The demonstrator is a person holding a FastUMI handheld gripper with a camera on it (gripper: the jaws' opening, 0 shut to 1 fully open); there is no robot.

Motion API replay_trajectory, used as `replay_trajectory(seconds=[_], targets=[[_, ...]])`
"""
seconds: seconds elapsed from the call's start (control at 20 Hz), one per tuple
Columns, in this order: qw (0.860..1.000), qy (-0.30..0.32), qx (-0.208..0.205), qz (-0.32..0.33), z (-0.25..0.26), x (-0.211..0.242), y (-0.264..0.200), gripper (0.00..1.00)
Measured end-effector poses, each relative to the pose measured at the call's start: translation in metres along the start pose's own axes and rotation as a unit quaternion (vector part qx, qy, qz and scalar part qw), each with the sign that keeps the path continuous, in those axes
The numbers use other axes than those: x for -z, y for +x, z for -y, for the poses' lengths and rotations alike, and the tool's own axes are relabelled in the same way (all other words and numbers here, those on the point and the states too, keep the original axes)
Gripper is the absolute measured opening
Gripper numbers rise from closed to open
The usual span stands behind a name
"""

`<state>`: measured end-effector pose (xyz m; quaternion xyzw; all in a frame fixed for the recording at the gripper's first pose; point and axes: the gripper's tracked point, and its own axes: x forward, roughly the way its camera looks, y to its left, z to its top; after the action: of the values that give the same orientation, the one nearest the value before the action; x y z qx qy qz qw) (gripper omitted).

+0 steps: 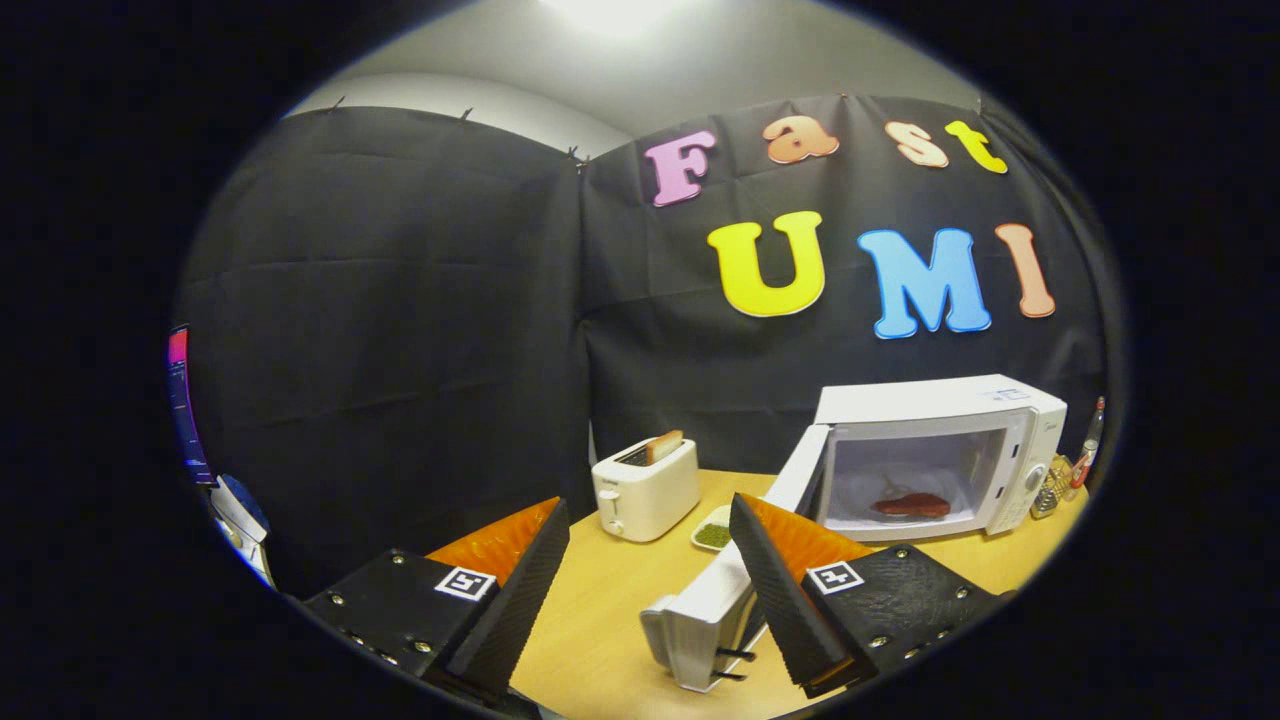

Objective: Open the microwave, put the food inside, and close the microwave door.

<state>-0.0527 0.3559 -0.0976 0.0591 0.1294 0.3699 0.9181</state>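
Hovering above the near part of the wooden table [620, 600], gripper [650, 520] released, fingers spread wide and grasping nothing. Standing open at the table's far right: white microwave [940, 450], door [740, 580] swung out toward the near edge and passing just behind the right finger, which covers part of it. Lying inside the cavity on the floor of the oven: reddish food [912, 505], seen through the open front; exact kind hard to make out. Sitting near the middle of the far edge: white toaster [645, 487] with a slice of bread [665, 445] poking up from its slot. Resting between toaster and microwave door: small plate [712, 530] with something green on it, partly hidden by the right fingertip. Crowded at the far right corner beside the microwave: a few bottles [1065, 475], small and blurred, contents impossible to tell. Showing off the table's left side: lit screen [185, 400] and a white object below it, both cut off and unclear. Hanging behind everything: black cloth wall [400, 330].
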Motion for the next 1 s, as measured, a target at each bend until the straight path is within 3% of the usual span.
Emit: replay_trajectory(seconds=[0.15,0.25,0.3,0.35,0.5,0.55,0.6,0.7,0.85,1.0], targets=[[0.999,0.000,-0.035,-0.026,-0.030,0.028,-0.001,0.96],[0.998,-0.024,-0.048,-0.022,-0.043,0.027,0.001,0.88],[0.997,-0.027,-0.065,-0.039,-0.051,0.040,0.000,0.77],[0.995,-0.035,-0.075,-0.049,-0.059,0.051,-0.001,0.76],[0.991,-0.035,-0.095,-0.088,-0.067,0.080,0.001,0.26],[0.988,-0.028,-0.101,-0.109,-0.070,0.095,0.000,0.26],[0.991,-0.036,-0.060,-0.110,-0.052,0.101,0.005,0.27],[0.989,-0.028,-0.046,-0.135,-0.032,0.111,0.007,0.05],[0.990,-0.009,-0.008,-0.142,0.001,0.114,0.005,0.06],[0.989,0.033,-0.010,-0.147,0.011,0.118,-0.005,0.01]])
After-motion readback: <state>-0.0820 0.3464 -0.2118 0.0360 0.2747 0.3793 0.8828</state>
